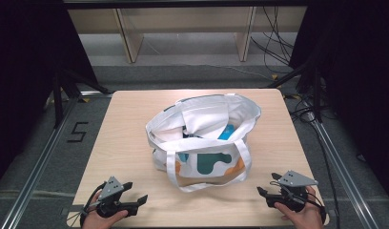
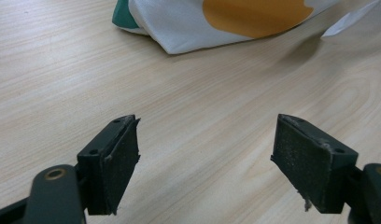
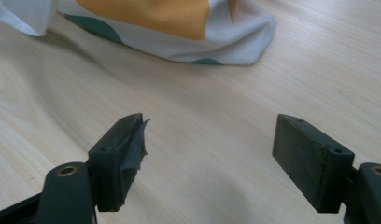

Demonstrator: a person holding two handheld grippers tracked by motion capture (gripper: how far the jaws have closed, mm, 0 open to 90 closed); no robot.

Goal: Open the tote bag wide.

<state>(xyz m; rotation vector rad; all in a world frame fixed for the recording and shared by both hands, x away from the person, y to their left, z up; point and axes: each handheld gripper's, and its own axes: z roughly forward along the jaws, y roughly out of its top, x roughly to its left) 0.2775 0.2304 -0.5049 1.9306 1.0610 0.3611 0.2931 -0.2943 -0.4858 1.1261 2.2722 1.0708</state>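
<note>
A white cloth tote bag [image 1: 204, 138] with teal and orange shapes stands open in the middle of the wooden table [image 1: 121, 143]. A blue item [image 1: 226, 132] and folded white cloth lie inside it. One handle loop [image 1: 209, 179] hangs toward the front edge. My left gripper [image 1: 134, 192] rests near the front left corner, open with nothing between its jaws. My right gripper [image 1: 269, 183] rests near the front right corner, also open and empty. The bag's bottom edge [image 2: 212, 28] lies ahead of the left gripper [image 2: 205, 158]. The bag's corner [image 3: 216, 46] lies ahead of the right gripper [image 3: 209, 158].
Bare tabletop surrounds the bag on all sides. Black curtains flank the table. Wooden shelving [image 1: 183, 28] and cables [image 1: 273, 43] sit on the floor beyond the far edge. A "5" mark [image 1: 78, 132] is on the floor at left.
</note>
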